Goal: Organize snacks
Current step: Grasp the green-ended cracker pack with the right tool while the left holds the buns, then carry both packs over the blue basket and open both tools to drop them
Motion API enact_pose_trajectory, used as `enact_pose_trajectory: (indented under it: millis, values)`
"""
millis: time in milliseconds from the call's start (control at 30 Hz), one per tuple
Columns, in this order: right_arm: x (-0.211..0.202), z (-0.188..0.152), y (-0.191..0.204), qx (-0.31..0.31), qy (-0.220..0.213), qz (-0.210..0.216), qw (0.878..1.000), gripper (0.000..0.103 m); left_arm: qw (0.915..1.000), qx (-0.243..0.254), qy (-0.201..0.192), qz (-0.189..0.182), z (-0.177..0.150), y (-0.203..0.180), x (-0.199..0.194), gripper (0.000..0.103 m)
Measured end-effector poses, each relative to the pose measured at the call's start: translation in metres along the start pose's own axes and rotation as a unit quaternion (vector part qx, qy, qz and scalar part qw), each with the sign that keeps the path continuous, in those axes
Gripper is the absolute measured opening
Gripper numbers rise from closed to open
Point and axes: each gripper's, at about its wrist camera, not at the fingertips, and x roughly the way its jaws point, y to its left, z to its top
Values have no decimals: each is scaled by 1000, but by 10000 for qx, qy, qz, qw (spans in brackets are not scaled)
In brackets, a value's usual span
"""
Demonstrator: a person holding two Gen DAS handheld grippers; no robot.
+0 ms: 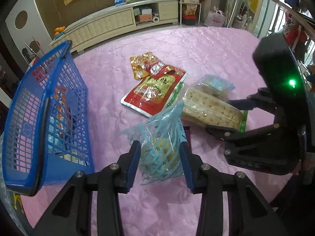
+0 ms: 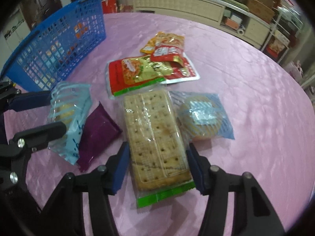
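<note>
Your left gripper [image 1: 159, 161] has its pads clamped on the light blue striped bun bag [image 1: 157, 147], which sits on the pink counter [image 1: 206, 55] just beside the blue basket [image 1: 49, 118], so I'd guess that one's headed into the basket next. Your right gripper [image 2: 157, 167] straddles the near end of the cracker pack [image 2: 155, 135], on the far side of the bun bag from the basket. The pads sit at the pack's edges, but whether they're really pressing yet I can't tell. Looks like you're grabbing two at once to save a trip.

Going outward from the basket, count-wise:
- one purple packet [image 2: 96, 131] wedged between the bun bag and the crackers, partly tucked under the bag
- one more blue striped pastry bag [image 2: 204, 116] past the crackers, so two of those in all
- a pile further back from the crackers: one big red pouch [image 2: 135, 72], one small red packet [image 2: 167, 53] on top, and orange packets [image 2: 167, 39], maybe two, overlapped so hard to say

The basket already holds some packets, visible through the mesh, count unclear.
</note>
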Motion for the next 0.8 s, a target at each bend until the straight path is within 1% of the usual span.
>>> enact_pose_trajectory:
  millis: [167, 267, 333, 467, 567, 667, 800]
  values:
    - [-35, -7, 2, 149, -194, -90, 9997, 62, 9996, -23, -258, -113, -3, -4, -27, 37]
    - [-61, -8, 7, 94, -354, -371, 9986, 62, 9991, -3, -408, -126, -5, -5, -46, 37]
    - [-77, -8, 12, 88, -473, -418, 9980, 62, 9985, 6, -536, -114, -6, -4, -62, 37]
    - [-113, -7, 25, 39, -708, -512, 9962, 62, 9965, -71, -827, -125, -8, 6, -95, 37]
    - [-138, -4, 36, 22, -924, -526, 9943, 62, 9944, -82, -1048, -64, -9, 14, -119, 37]
    - [-155, 1, 48, 16, -1105, -505, 9926, 62, 9920, -115, -1259, -14, -10, 24, -142, 37]
    - [-174, 17, 74, -165, -1346, -481, 9896, 62, 9894, -213, -1436, 30, -10, 45, -164, 37]
